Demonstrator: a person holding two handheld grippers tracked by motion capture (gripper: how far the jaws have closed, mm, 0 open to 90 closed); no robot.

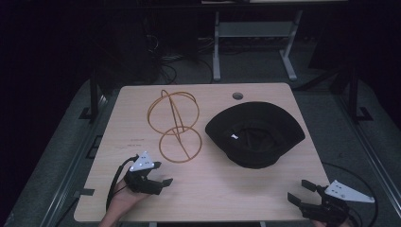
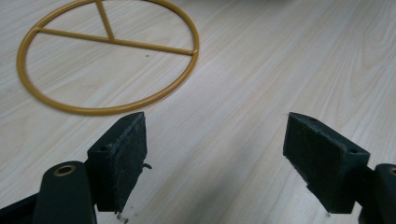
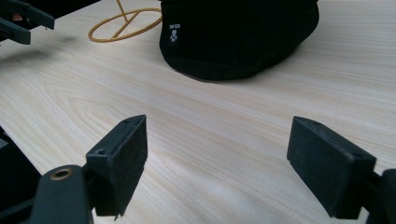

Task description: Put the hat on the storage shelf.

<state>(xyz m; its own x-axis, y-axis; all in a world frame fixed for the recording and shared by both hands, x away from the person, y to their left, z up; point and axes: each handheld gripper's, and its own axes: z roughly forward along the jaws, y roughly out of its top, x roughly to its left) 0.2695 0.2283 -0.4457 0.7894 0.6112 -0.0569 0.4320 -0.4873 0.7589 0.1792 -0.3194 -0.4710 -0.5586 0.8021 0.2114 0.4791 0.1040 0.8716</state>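
Observation:
A black hat point(image 1: 254, 134) lies upside down on the right half of the light wood table point(image 1: 222, 182); its side with a small white logo faces the right gripper view point(image 3: 238, 37). A gold wire hat stand point(image 1: 174, 124) rises left of it, and its round base ring point(image 2: 108, 60) lies just ahead of my left gripper's jaws. My left gripper point(image 1: 161, 176) hovers open near the front left, with nothing between its pads. My right gripper point(image 1: 302, 191) is open at the front right corner, a little short of the hat.
A round cable hole point(image 1: 237, 96) sits near the table's far edge. Beyond the table stand a white desk frame point(image 1: 255, 38) and cables on a dark floor. Bare wood lies between the two grippers along the front edge.

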